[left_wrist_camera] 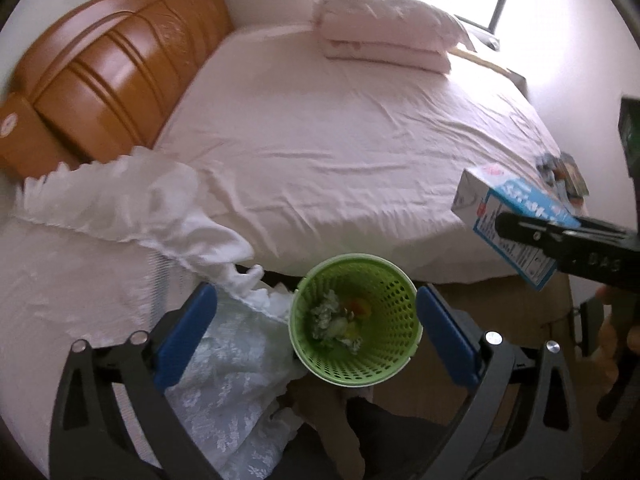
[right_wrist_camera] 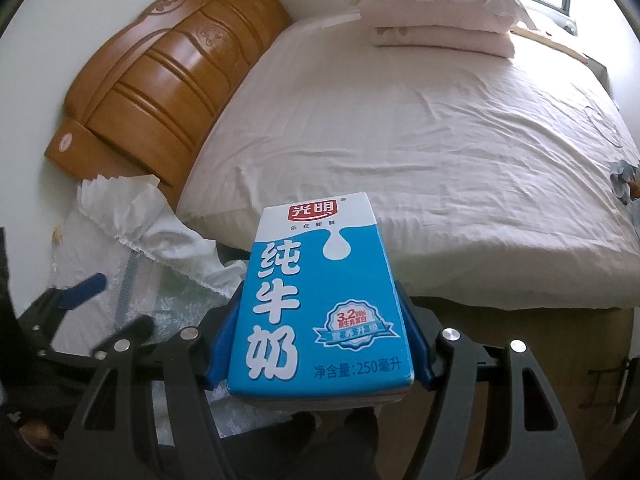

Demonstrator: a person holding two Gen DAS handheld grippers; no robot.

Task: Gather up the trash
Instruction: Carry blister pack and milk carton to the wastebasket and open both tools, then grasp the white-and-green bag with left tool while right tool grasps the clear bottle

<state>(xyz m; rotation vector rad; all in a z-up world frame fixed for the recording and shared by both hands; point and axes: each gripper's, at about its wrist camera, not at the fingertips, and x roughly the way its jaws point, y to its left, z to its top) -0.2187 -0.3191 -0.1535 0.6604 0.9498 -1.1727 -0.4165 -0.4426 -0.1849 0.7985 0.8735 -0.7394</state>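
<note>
A green perforated waste basket (left_wrist_camera: 354,320) stands on the floor beside the bed, with crumpled wrappers at its bottom. My left gripper (left_wrist_camera: 316,332) is open above it, its blue pads either side of the basket and apart from it. My right gripper (right_wrist_camera: 320,344) is shut on a blue and white milk carton (right_wrist_camera: 320,304), held in the air beside the bed. In the left wrist view the carton (left_wrist_camera: 508,220) and the right gripper (left_wrist_camera: 560,236) are at the right, above and right of the basket.
A bed with a pale pink sheet (left_wrist_camera: 340,140) fills the middle, with a wooden headboard (left_wrist_camera: 108,72) and folded quilts (left_wrist_camera: 384,36). A white lace cloth (left_wrist_camera: 132,216) covers a stand at the left. Small wrappers (left_wrist_camera: 564,172) lie at the bed's right edge.
</note>
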